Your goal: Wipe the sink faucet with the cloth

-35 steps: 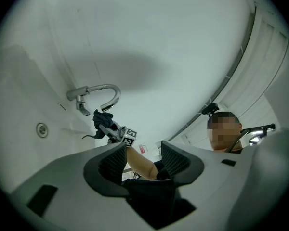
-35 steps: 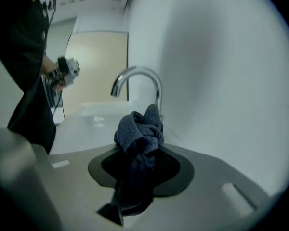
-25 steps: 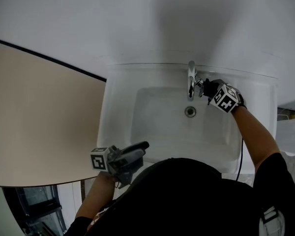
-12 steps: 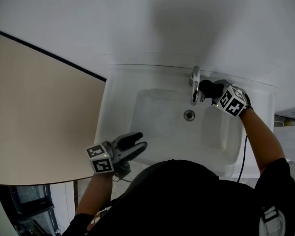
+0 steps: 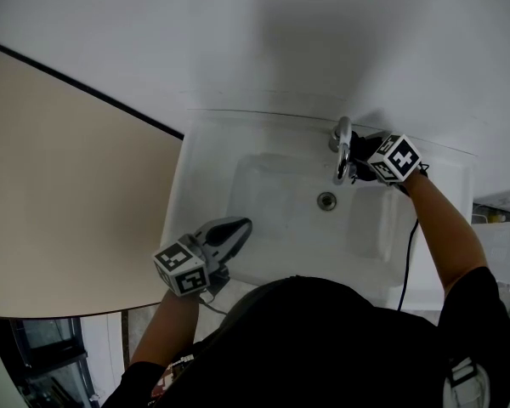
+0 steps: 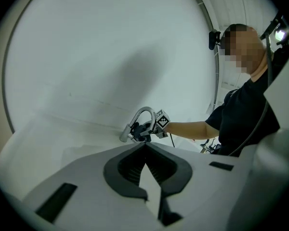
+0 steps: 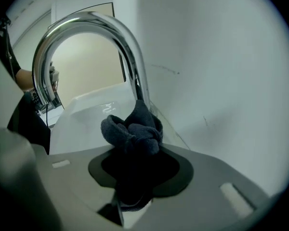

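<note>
While the right tool is squeezing the dark cloth against the shiny faucet at the upper right, the left tool is hanging closed and empty over the sink, lower left.

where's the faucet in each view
Head view: faucet upper right of centre, at the back edge of the sink.
Left gripper view: faucet small, near the centre, far end of the sink.
Right gripper view: faucet a big arch at upper left, behind the cloth.
Shared landmark: the white sink.
</note>
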Demonstrator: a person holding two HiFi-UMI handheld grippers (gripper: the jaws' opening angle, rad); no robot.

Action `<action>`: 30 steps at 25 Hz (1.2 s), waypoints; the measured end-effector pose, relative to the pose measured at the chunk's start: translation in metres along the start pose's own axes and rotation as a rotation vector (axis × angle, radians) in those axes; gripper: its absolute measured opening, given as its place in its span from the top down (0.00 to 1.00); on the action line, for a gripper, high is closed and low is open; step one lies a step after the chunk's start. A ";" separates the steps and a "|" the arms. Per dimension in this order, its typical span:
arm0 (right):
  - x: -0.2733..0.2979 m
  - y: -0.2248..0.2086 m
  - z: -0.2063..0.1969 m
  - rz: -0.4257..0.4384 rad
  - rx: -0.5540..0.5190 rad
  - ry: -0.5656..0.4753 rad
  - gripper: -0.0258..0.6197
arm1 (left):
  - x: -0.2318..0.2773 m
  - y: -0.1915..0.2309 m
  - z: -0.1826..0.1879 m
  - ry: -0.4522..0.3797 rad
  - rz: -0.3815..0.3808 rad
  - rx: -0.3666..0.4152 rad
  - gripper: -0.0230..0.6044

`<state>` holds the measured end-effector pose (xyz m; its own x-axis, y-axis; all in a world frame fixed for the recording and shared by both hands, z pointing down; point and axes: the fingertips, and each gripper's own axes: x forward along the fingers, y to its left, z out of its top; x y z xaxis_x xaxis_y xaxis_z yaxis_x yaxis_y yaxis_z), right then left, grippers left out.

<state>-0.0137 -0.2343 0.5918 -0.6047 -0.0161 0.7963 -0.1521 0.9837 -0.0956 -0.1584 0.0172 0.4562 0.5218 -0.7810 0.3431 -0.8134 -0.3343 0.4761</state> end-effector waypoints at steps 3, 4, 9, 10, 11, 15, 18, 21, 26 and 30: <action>-0.001 -0.012 -0.008 -0.023 0.047 -0.010 0.78 | 0.003 -0.004 -0.004 0.010 -0.012 -0.001 0.96; -0.001 -0.019 -0.014 -0.051 0.058 0.000 0.78 | 0.003 -0.006 -0.005 0.013 -0.016 -0.002 0.96; 0.002 -0.020 -0.044 -0.053 0.169 -0.005 0.79 | 0.001 -0.014 -0.010 0.020 -0.021 -0.009 0.96; 0.001 -0.012 -0.047 -0.028 0.181 -0.011 0.79 | 0.002 -0.014 -0.011 0.022 -0.020 -0.010 0.96; 0.000 -0.002 -0.050 0.000 0.197 -0.019 0.79 | 0.002 -0.015 -0.012 0.024 -0.020 -0.013 0.96; 0.002 0.050 -0.055 0.150 0.299 -0.084 0.79 | 0.002 -0.016 -0.012 0.019 -0.023 -0.037 0.96; 0.017 0.070 -0.049 0.189 0.355 -0.146 0.79 | 0.005 -0.015 -0.013 0.023 -0.023 -0.044 0.96; 0.036 0.053 -0.048 0.122 0.415 -0.188 0.79 | 0.006 -0.017 -0.012 0.020 -0.027 -0.058 0.96; 0.040 0.045 -0.053 0.078 0.373 -0.170 0.79 | 0.006 -0.019 -0.015 0.024 -0.017 -0.065 0.96; -0.031 0.033 -0.044 0.040 0.345 -0.265 0.79 | -0.003 -0.016 -0.012 0.006 -0.028 -0.053 0.96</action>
<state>0.0350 -0.1934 0.5901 -0.7882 -0.0693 0.6115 -0.3502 0.8676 -0.3530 -0.1440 0.0315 0.4568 0.5462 -0.7685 0.3335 -0.7835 -0.3279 0.5278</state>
